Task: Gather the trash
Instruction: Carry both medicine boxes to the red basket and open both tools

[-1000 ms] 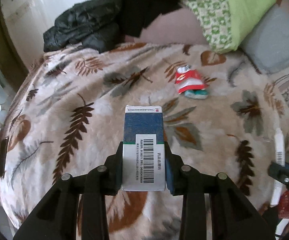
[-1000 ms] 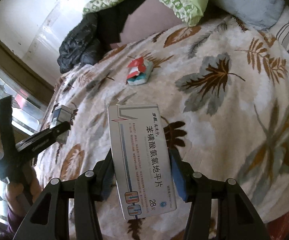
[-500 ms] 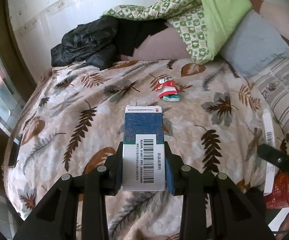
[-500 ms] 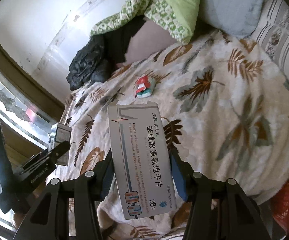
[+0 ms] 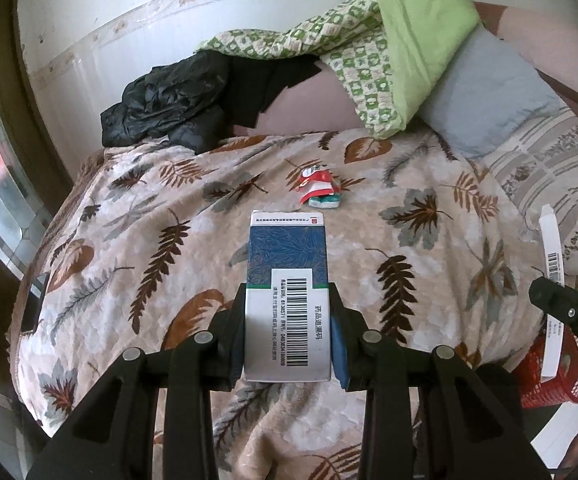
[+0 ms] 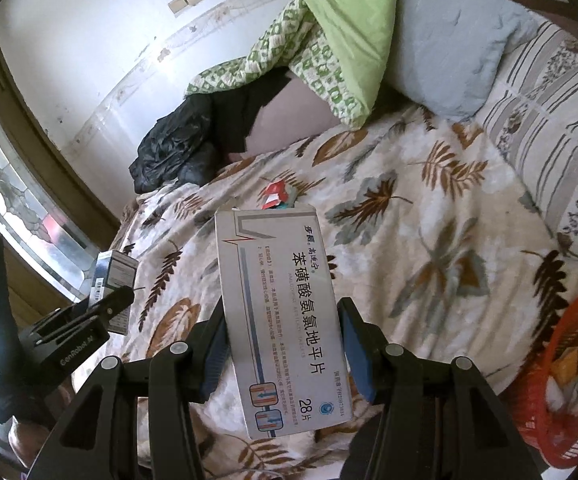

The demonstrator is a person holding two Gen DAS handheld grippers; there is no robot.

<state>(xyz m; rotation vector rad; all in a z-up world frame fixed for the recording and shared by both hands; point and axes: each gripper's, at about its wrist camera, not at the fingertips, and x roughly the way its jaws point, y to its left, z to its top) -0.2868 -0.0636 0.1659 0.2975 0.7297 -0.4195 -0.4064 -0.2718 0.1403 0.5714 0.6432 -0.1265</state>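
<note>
My left gripper (image 5: 288, 316) is shut on a small blue and white medicine box (image 5: 287, 280) with a barcode, held over the leaf-patterned bed. My right gripper (image 6: 283, 344) is shut on a larger white medicine box (image 6: 277, 304) printed with Chinese characters. The left gripper (image 6: 109, 304) with its box (image 6: 113, 276) also shows at the left of the right wrist view. A crumpled red and white wrapper (image 5: 317, 187) lies on the blanket beyond both boxes; the white box partly hides the wrapper (image 6: 275, 194) in the right wrist view. A red mesh basket (image 6: 569, 376) sits at the lower right.
The bed's leaf-patterned blanket (image 5: 149, 232) fills the middle. Black clothing (image 5: 169, 104), a green quilt (image 5: 389, 48) and a grey pillow (image 5: 485, 96) pile at the far end. A striped pillow (image 6: 561, 128) lies on the right. A window (image 6: 9, 192) is at the left.
Both grippers have pulled back and risen from the bed with their boxes still held. The wrapper looks smaller and farther. The red basket has come into view at the right.
</note>
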